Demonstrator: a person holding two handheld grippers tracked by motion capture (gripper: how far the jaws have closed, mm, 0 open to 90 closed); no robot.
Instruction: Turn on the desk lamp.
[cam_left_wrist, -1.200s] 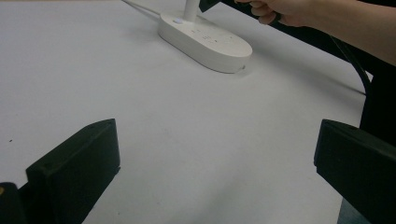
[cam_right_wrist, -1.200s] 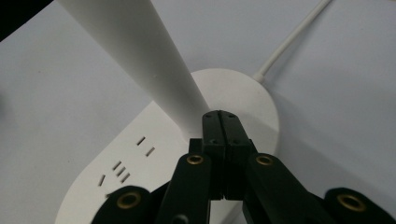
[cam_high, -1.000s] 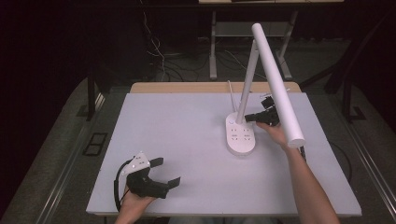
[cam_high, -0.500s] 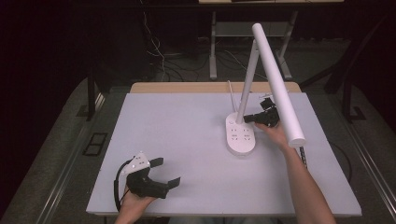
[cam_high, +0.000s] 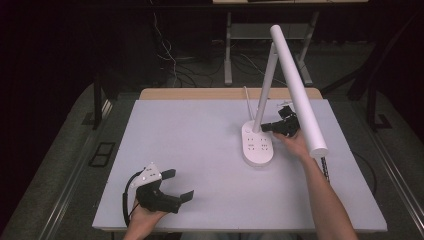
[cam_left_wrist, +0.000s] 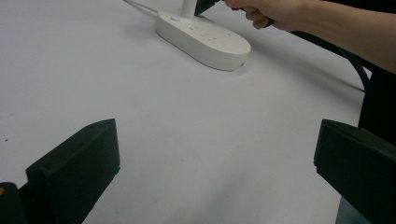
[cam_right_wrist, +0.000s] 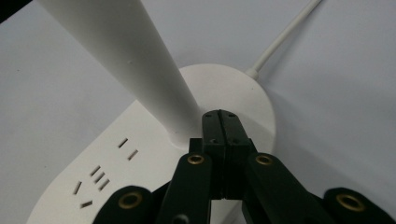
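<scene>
White desk lamp (cam_high: 280, 100) with an oval plastic base (cam_high: 257, 145) full of sockets stands on the right half of the pale grey table (cam_high: 200, 140), toward the far edge. Its slim stem rises from the far end of the base, and the long round head slants down over the right side of the table. A white cord (cam_right_wrist: 280, 39) leaves the base toward the far edge.

Compared with the pictures before, almost nothing differs: the lamp, both arms and both grippers keep the same places.

The right gripper (cam_high: 265, 127) is at the foot of the stem, just above the base. In the right gripper view its two black jaws are pressed together with nothing between them, and their tips (cam_right_wrist: 220, 122) are just beside the stem; I cannot tell if they touch it. The right hand (cam_high: 295, 142) holds it from the right of the base.

The left gripper (cam_high: 172, 186) rests near the front left corner, well apart from the lamp, with jaws spread wide and empty.

Between the two grippers the table surface is bare, and the front edge is near the left hand (cam_high: 145, 220).
</scene>
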